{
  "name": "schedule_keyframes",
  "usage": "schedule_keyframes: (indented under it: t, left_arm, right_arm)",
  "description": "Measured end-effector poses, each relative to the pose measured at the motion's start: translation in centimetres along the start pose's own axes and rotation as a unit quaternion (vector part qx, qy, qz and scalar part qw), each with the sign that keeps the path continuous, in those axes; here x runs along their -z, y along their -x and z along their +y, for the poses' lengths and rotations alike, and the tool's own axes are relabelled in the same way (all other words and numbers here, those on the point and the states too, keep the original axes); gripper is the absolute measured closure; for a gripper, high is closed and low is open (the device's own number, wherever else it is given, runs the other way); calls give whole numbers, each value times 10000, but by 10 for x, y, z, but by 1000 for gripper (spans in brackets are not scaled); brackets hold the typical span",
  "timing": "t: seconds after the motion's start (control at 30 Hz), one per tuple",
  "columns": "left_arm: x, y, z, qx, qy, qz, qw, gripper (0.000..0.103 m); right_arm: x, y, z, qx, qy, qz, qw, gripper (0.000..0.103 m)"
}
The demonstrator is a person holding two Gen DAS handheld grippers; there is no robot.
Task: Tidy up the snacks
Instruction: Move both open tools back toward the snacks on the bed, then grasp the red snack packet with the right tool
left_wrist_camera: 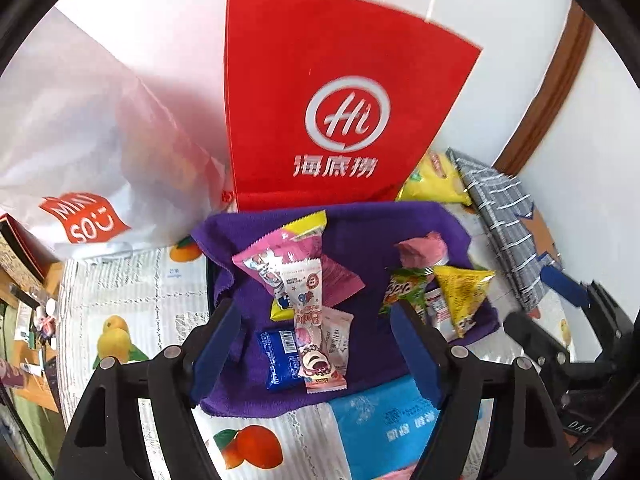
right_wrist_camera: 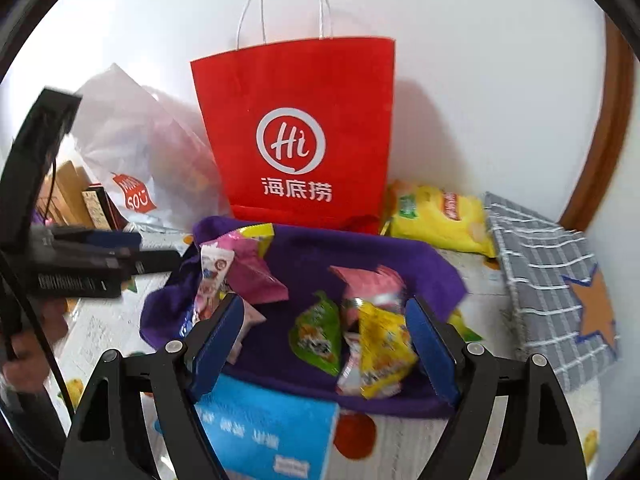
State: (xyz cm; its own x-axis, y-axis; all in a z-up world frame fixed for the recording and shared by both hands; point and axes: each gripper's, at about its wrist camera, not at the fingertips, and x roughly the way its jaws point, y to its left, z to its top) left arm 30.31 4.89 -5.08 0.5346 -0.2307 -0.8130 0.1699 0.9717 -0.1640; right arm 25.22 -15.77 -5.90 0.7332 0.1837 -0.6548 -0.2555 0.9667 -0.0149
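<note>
Both grippers are hovering above a purple cloth [left_wrist_camera: 360,240] that is lying on a fruit-printed surface [left_wrist_camera: 132,280].

The left gripper [left_wrist_camera: 316,344] is standing with its blue pads apart and nothing clamped between them. Below it, a pile of snack packets is resting on the left part of the cloth: a pink packet [left_wrist_camera: 304,256], a white packet [left_wrist_camera: 300,284], a blue packet [left_wrist_camera: 278,356] and a pink cartoon packet [left_wrist_camera: 318,356] are overlapping one another.

The right gripper [right_wrist_camera: 324,340] is also standing with its pads apart, gripping nothing. Below it, a second pile is lying on the right part of the cloth: a green packet [right_wrist_camera: 318,334], a yellow packet [right_wrist_camera: 384,352] and a pink wrapper [right_wrist_camera: 372,284] are touching.

A red paper bag [right_wrist_camera: 296,132] is standing upright behind the cloth. A yellow chip bag [right_wrist_camera: 440,216] is lying to its right, beside a grey checked pouch [right_wrist_camera: 548,284]. A white plastic bag [left_wrist_camera: 84,152] is sitting to the left. A blue pack [right_wrist_camera: 268,432] is lying at the cloth's near edge.
</note>
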Motion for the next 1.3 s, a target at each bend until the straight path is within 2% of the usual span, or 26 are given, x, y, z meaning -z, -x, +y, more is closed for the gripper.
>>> schedule_keyframes:
  t: [0.17, 0.23, 0.4, 0.53, 0.63, 0.9, 0.97, 1.07, 1.13, 1.17, 1.3]
  left_arm:
    - [4, 28, 0, -150, -171, -283, 9993, 26]
    - [8, 40, 4, -242, -144, -433, 9987, 26]
    - [24, 58, 17, -417, 28, -487, 9979, 27]
    - [48, 69, 24, -550, 62, -492, 9973, 27]
    - [66, 70, 28, -600, 117, -422, 9972, 26]
    - [112, 66, 29, -410, 266, -208, 9986, 27]
    - [119, 65, 24, -377, 245, -170, 9988, 26]
    - [126, 64, 15, -356, 193, -123, 9991, 27]
    - [130, 63, 8, -343, 136, -115, 9993, 27]
    - [133, 61, 4, -335, 89, -97, 9994, 27]
    - [141, 55, -9, -285, -9, -35, 9996, 27]
  right_arm:
    - [24, 25, -5, 153, -244, -41, 9996, 20]
    - [35, 27, -7, -8, -381, 120, 9992, 20]
    - [74, 25, -1, -292, -416, 447, 9977, 24]
    - [105, 19, 13, -708, -439, 734, 9938, 25]
    - [125, 16, 28, -820, -208, 924, 9921, 32]
    - [176, 29, 48, -1304, 438, 1067, 9847, 33]
    - [187, 26, 52, -1288, 578, 1168, 9831, 36]
    - [196, 15, 52, -1146, 678, 1314, 9823, 45]
    - [202, 6, 50, -1071, 615, 1427, 9820, 56]
    - [203, 8, 49, -1014, 645, 1287, 9844, 57]
    - [204, 11, 44, -982, 595, 1178, 9864, 61]
